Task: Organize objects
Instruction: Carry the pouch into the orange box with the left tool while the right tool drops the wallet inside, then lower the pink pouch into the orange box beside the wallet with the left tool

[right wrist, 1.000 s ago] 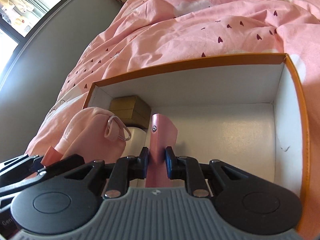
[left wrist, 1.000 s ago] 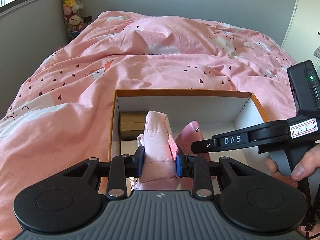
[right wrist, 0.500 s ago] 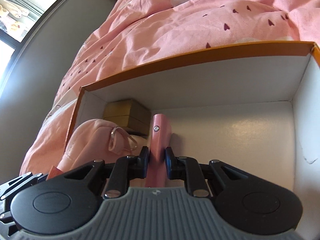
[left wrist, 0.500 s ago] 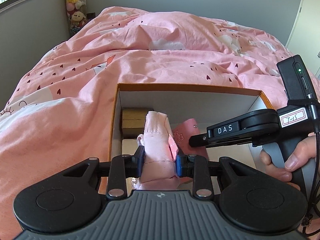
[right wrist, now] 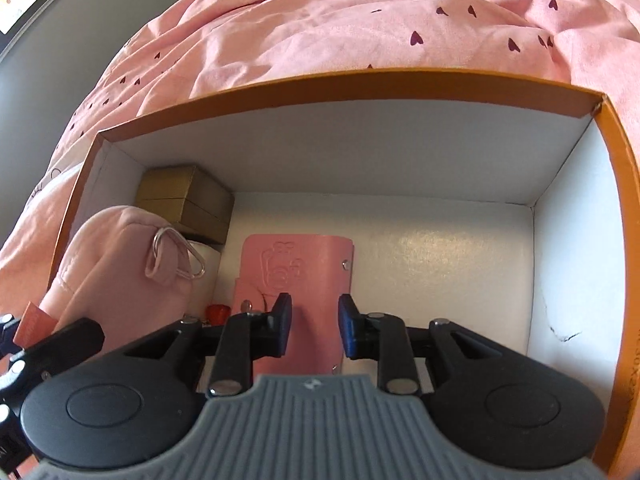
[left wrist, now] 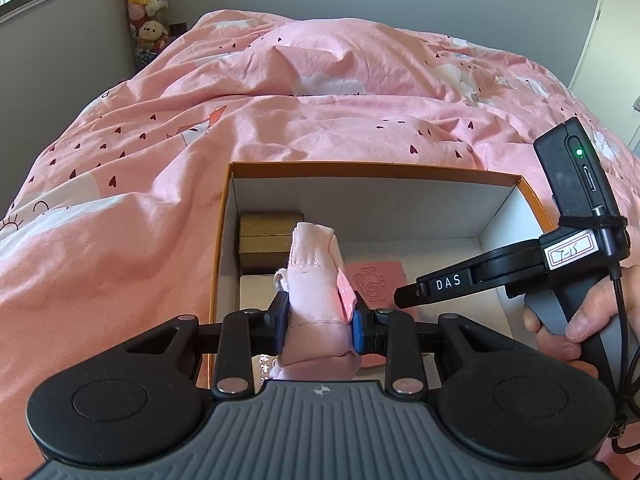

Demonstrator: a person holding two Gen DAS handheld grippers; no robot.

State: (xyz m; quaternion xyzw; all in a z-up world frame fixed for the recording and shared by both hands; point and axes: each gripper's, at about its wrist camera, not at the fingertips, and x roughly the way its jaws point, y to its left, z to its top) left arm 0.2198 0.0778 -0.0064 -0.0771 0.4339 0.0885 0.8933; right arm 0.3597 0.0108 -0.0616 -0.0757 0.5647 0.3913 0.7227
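Observation:
An orange-edged white box (left wrist: 360,169) (right wrist: 360,84) sits on the pink bed. My left gripper (left wrist: 320,322) is shut on a pale pink fabric pouch (left wrist: 314,280), held over the box's left side; the pouch also shows in the right wrist view (right wrist: 120,264) with a metal ring. My right gripper (right wrist: 314,326) is open over a flat pink card wallet (right wrist: 304,276), which lies on the box floor (left wrist: 376,280). The right gripper (left wrist: 404,298) reaches in from the right in the left wrist view.
A small brown cardboard box (left wrist: 268,240) (right wrist: 188,200) stands in the box's far left corner. A white item (left wrist: 256,292) lies below it. Something small and red (right wrist: 217,312) sits beside the wallet. A pink duvet (left wrist: 280,92) surrounds the box. Plush toys (left wrist: 146,8) stand at the back left.
My right gripper has opened and let go of the pink wallet, which now lies flat on the box floor. My left gripper still holds the pouch.

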